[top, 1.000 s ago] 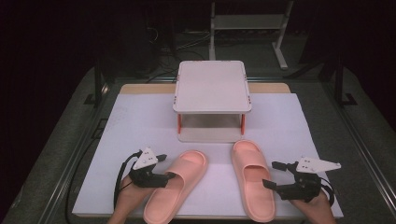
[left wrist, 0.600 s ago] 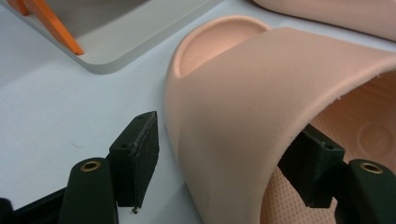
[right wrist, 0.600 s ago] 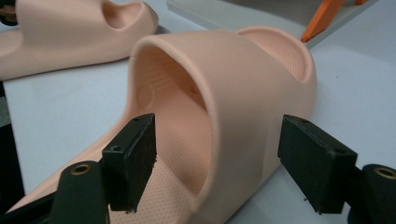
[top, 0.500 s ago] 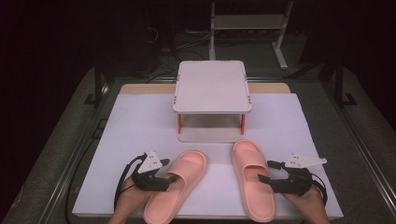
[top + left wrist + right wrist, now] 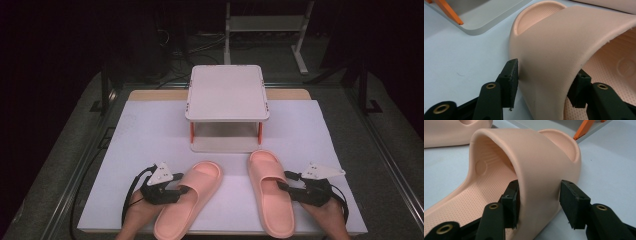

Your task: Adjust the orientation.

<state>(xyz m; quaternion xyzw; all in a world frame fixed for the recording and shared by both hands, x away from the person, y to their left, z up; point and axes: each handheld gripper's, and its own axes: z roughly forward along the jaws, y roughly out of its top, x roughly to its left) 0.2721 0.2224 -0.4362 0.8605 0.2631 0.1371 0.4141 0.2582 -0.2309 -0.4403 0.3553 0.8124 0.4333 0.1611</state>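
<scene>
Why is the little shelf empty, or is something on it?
Empty. The shelf has a bare top, and nothing sits on its lower board; both slippers, the left slipper and the right slipper, lie on the table before it.

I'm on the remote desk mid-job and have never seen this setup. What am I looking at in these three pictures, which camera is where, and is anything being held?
No robot here: a person holds a hand-operated two-jaw gripper in each hand. The high view looks down from above the person's side of the table; the left gripper is at its left, the right gripper at its right. The other two pictures come from cameras riding on each gripper, looking along its black jaws.

On the white table cover lie two pink slippers, with a small two-level shelf behind them. Each gripper's jaws straddle the strap of its slipper: left slipper, right slipper. The jaws are open around the straps, one jaw inside and one outside, not yet clamped. Both slippers seem to rest on the table.
</scene>
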